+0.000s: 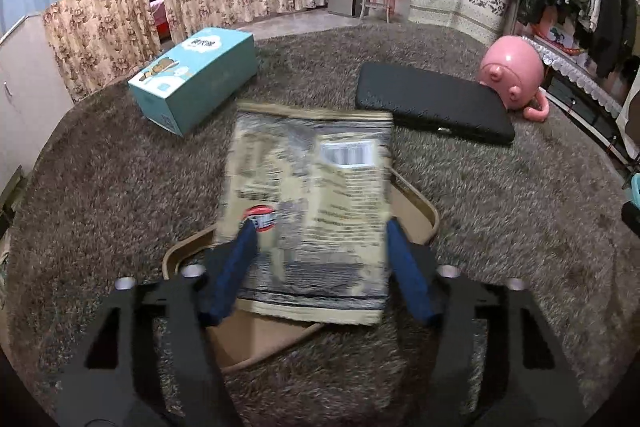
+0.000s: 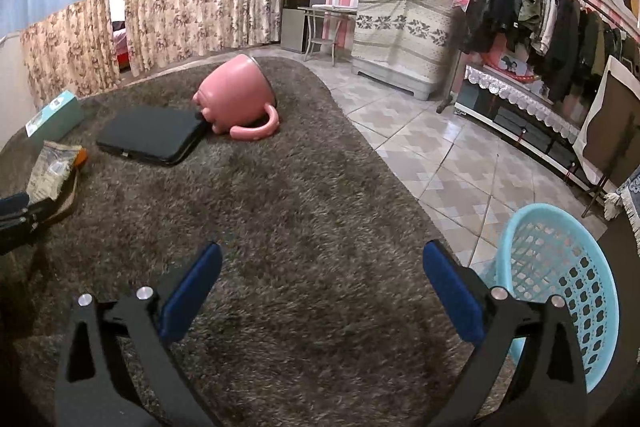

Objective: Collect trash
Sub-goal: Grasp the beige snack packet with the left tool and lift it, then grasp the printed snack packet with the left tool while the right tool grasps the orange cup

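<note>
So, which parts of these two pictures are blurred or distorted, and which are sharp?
Left wrist view: the snack bag between the left gripper fingers is smeared by motion, its print unreadable; the teal box is sharp. Right wrist view: mostly sharp, basket holes crisp. Both views: fisheye bends curtains and rug edges, with dark corners.

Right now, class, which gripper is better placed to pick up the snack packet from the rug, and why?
Left. The left gripper already straddles the snack packet, one finger on each side. The right gripper is open over bare rug, well away from it, beside the blue basket.
</note>
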`<state>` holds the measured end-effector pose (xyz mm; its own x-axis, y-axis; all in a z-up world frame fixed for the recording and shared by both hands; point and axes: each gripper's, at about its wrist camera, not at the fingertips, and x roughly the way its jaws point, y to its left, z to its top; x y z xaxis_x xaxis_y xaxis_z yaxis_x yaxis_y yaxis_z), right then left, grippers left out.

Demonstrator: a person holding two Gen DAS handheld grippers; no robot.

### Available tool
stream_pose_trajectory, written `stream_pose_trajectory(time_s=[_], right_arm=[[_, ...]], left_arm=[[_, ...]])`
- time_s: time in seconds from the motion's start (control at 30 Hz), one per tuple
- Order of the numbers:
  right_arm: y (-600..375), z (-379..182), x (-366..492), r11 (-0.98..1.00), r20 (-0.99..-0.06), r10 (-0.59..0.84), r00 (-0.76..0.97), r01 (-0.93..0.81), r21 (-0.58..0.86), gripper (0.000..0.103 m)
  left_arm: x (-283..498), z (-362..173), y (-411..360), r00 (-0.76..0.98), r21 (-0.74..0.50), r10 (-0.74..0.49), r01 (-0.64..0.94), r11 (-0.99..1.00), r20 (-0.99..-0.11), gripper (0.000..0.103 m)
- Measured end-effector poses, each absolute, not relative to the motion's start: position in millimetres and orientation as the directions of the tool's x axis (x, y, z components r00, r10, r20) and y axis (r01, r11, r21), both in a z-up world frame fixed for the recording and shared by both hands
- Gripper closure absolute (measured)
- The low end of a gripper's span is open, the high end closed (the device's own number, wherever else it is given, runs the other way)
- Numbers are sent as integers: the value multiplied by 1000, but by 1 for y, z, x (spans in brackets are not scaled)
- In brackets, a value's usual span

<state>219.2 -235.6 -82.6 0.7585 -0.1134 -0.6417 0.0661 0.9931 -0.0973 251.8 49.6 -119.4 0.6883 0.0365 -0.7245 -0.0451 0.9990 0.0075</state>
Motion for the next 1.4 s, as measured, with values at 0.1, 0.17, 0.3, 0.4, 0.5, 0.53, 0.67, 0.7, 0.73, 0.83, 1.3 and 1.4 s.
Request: stream_pose_trajectory(time_s=[0.1, 0.17, 0.3, 0.4, 0.5, 0.53, 0.67, 0.7, 0.73, 0.83, 1.3, 1.4], right_arm=[[-234, -82, 219, 993, -642, -110, 759, 60, -98, 5], [-234, -81, 219, 993, -640, -109, 760, 59, -100, 5], [-234, -81, 219, 993, -641, -108, 760, 59, -98, 5], [-232, -81, 219, 993, -641, -107, 760, 55, -101, 5], [-226, -82, 218, 994, -646, -99, 757, 40, -105, 5], [-223, -82, 217, 995, -650, -87, 755, 29, -99, 5], [-210, -83, 217, 996, -659, -56, 750, -7, -93, 5], [-205, -83, 217, 995, -657, -53, 752, -19, -101, 5], [-202, -84, 216, 994, -654, -50, 755, -29, -109, 5], [-184, -80, 217, 991, -641, -28, 767, -65, -121, 5], [-81, -72, 260, 973, -631, 150, 761, -228, -44, 5], [-65, -77, 267, 965, -642, 159, 750, -255, -60, 5]], left_arm=[[249, -118, 52, 692, 16, 44, -47, 999, -721, 54], [245, -116, 56, 695, 27, 55, -51, 998, -717, 59], [232, -102, 67, 731, 36, 71, -63, 997, -679, 67], [225, -91, 81, 750, 28, 64, -60, 998, -659, 69], [217, -83, 94, 767, 23, 65, -65, 998, -638, 84], [215, -79, 99, 772, 12, 62, -70, 997, -632, 85], [211, -73, 118, 787, -12, 50, -72, 997, -615, 86], [211, -71, 123, 789, -19, 49, -77, 997, -612, 86], [208, -69, 131, 794, -34, 47, -85, 996, -606, 86], [205, -68, 149, 804, -50, 65, -117, 992, -591, 89], [219, -57, 215, 823, -79, 130, -207, 975, -553, 103], [233, -72, 210, 799, -87, 90, -176, 981, -594, 103]])
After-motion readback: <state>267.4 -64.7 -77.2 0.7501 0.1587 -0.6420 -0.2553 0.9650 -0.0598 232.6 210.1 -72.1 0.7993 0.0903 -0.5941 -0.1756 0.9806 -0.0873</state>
